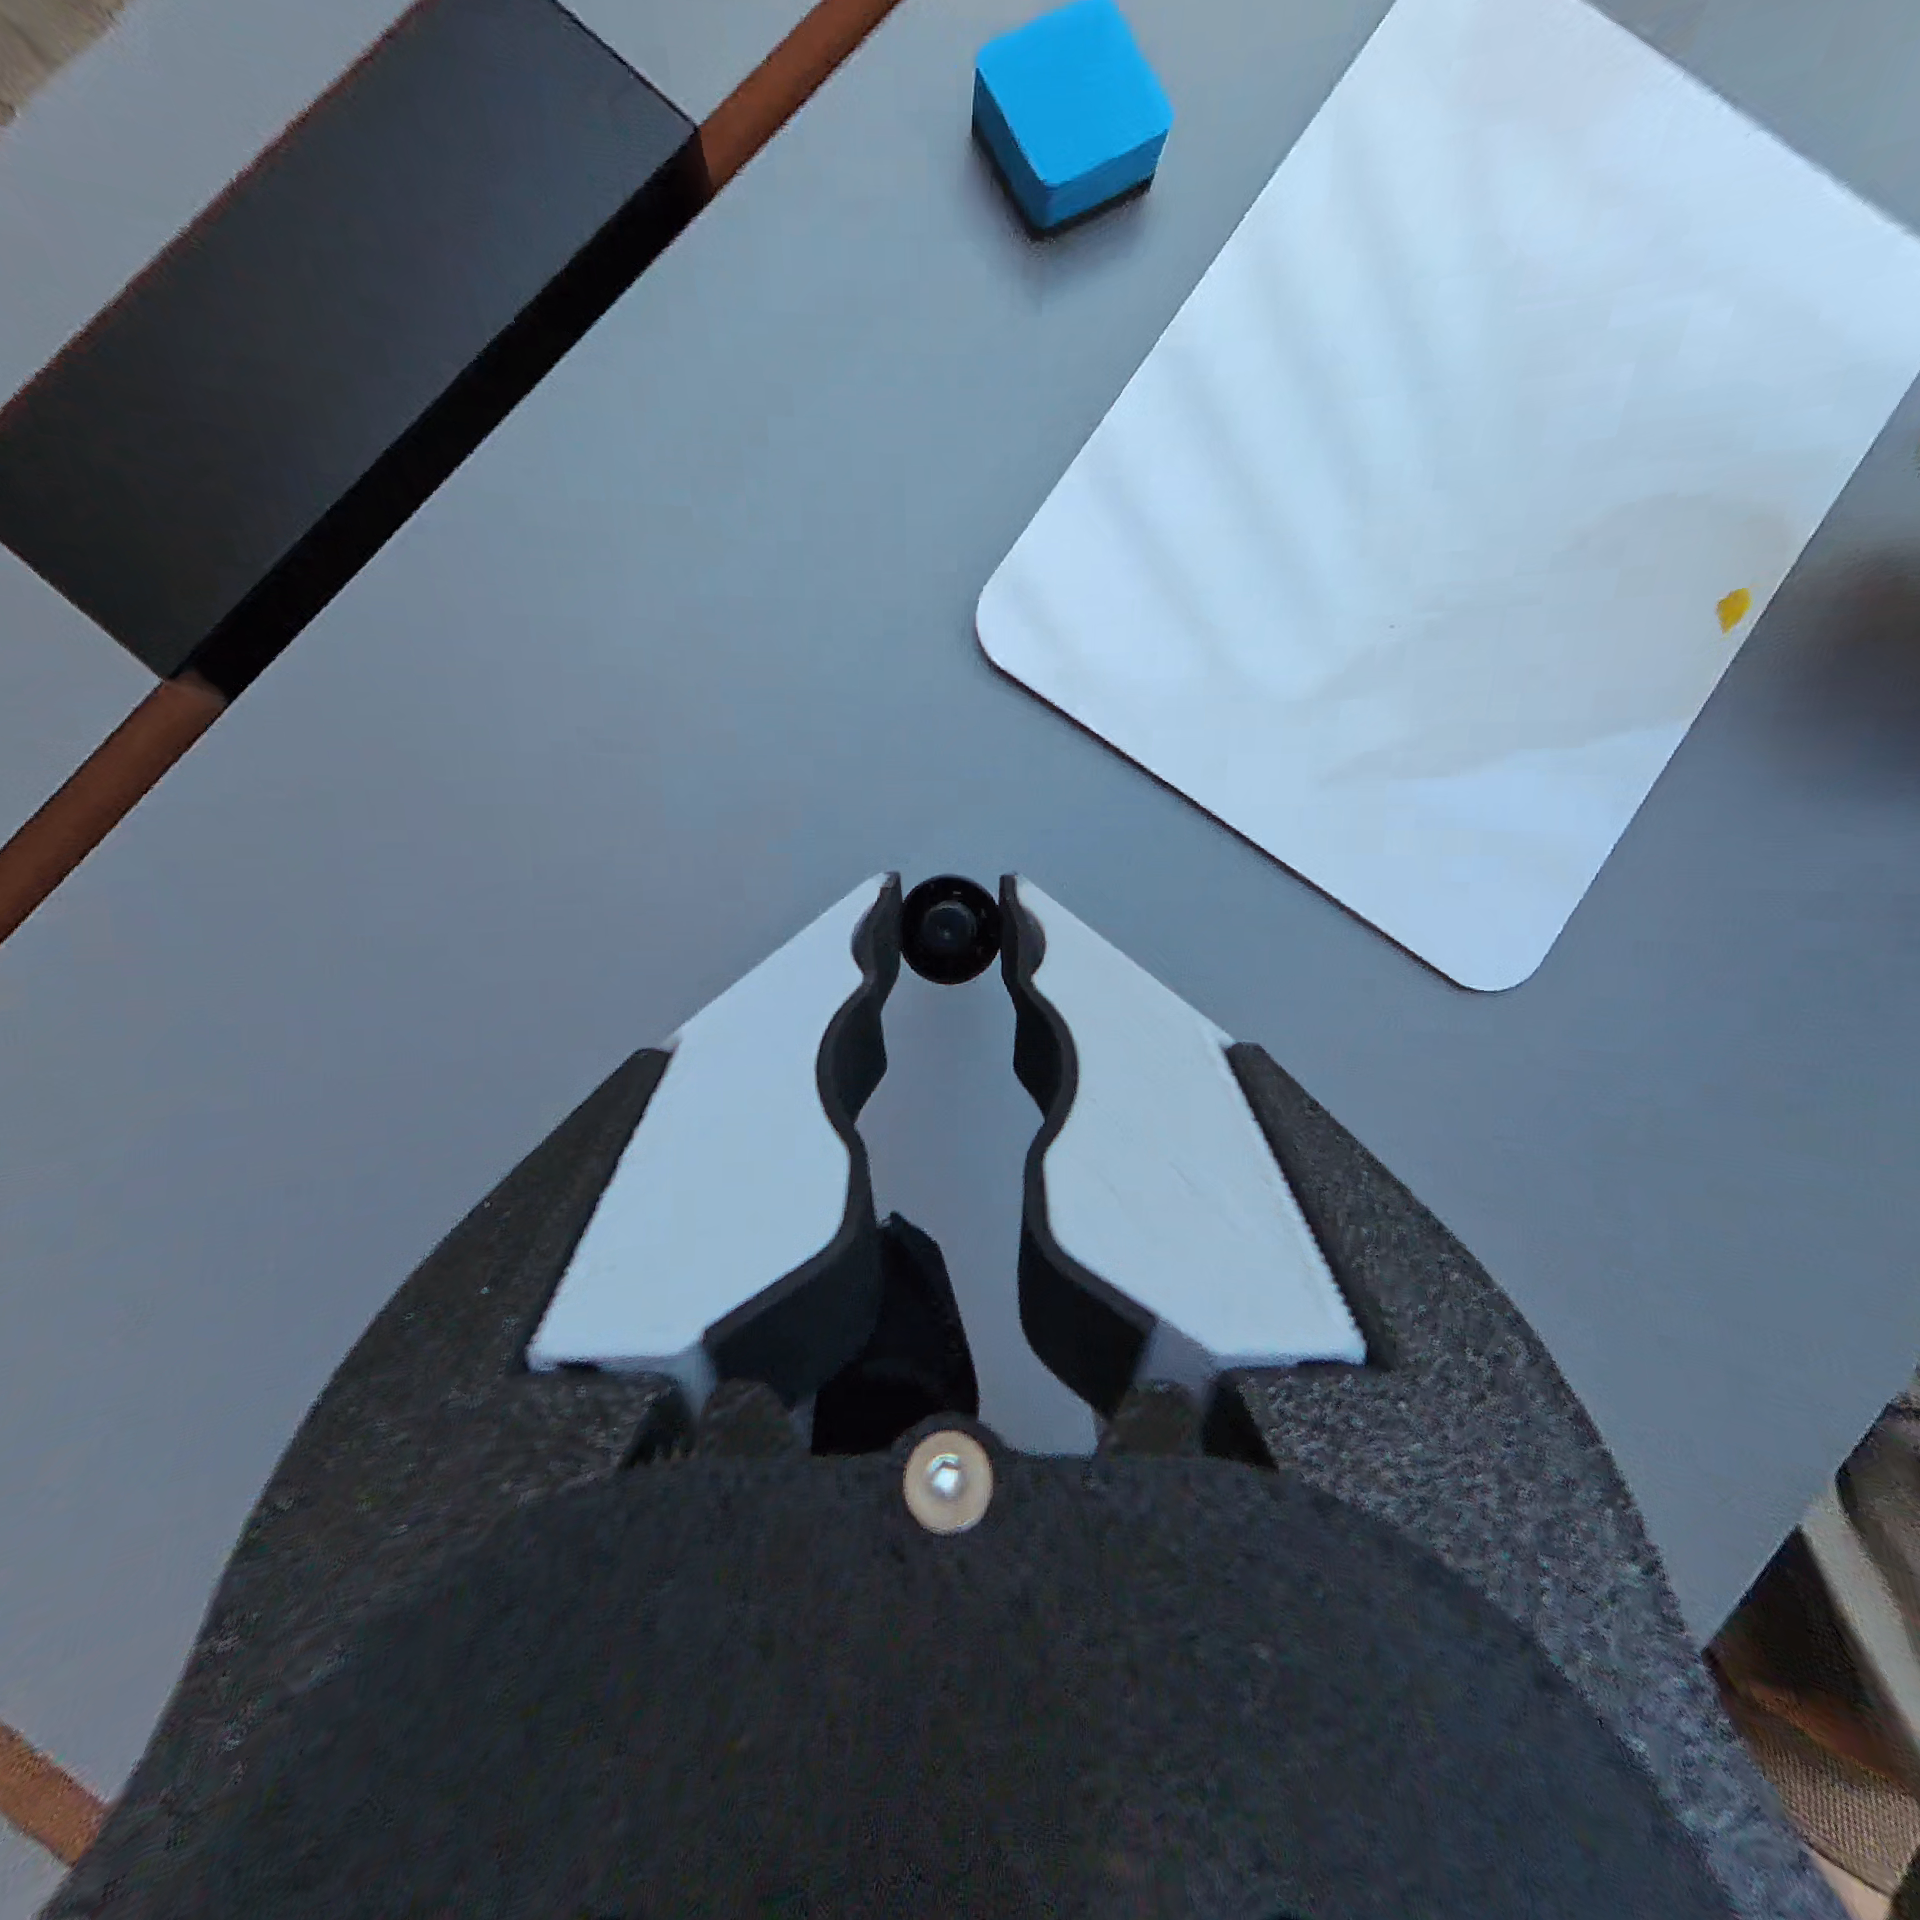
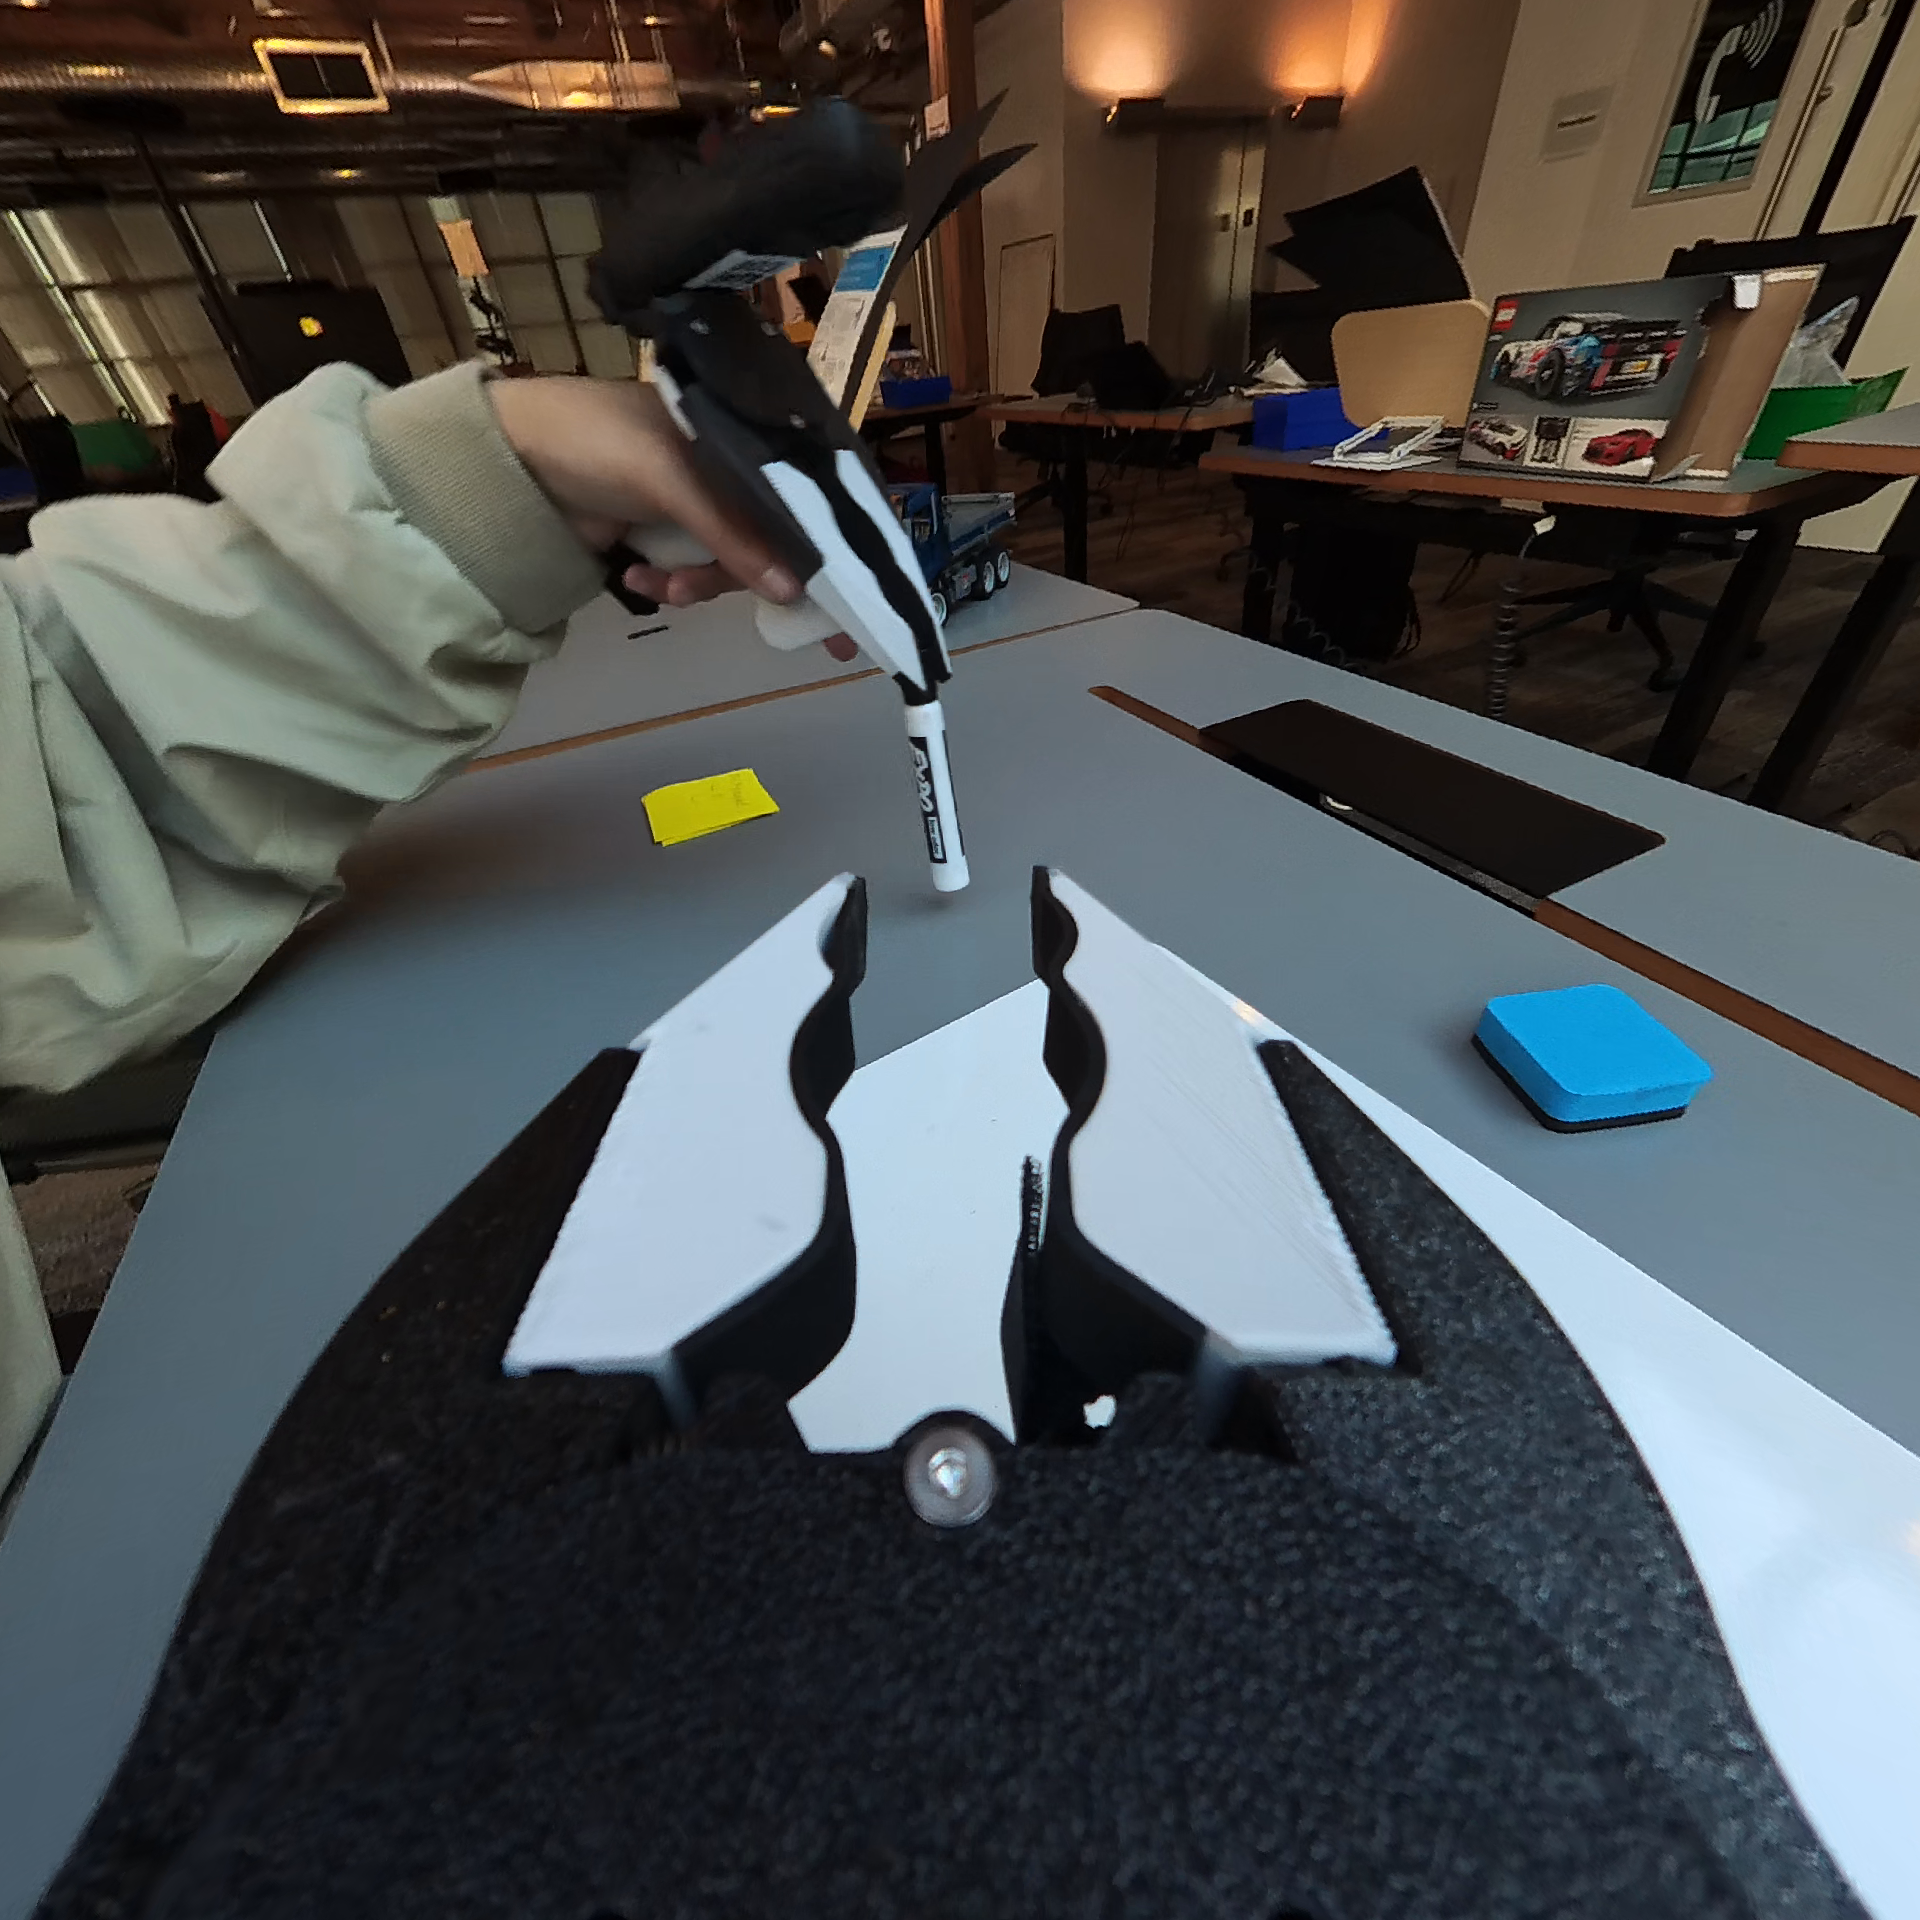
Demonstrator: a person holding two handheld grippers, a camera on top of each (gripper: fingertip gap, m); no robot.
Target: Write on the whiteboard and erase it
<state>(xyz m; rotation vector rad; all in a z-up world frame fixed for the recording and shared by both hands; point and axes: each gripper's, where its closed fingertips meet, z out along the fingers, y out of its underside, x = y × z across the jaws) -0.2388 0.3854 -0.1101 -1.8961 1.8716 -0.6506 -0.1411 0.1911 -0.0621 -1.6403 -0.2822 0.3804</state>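
My left gripper (image 1: 948,914) is shut on a white dry-erase marker (image 1: 948,932), seen end-on between the fingertips. In the right wrist view the left gripper (image 2: 920,670) holds the marker (image 2: 935,800) by its black top end, with the white body hanging down just above the grey table (image 2: 468,987). My right gripper (image 2: 948,899) is open and empty, low over a white board (image 2: 935,1195), with its tips close to the marker's lower end. The white board (image 1: 1455,499) lies flat to the right of the left gripper and bears a small yellow mark (image 1: 1733,608).
A blue eraser block (image 1: 1070,109) lies near the board's far edge and shows at the right in the right wrist view (image 2: 1590,1055). Yellow sticky notes (image 2: 710,805) lie beyond the marker. A black panel (image 2: 1434,795) sits in the table seam. A person's sleeve (image 2: 260,675) reaches in from the left.
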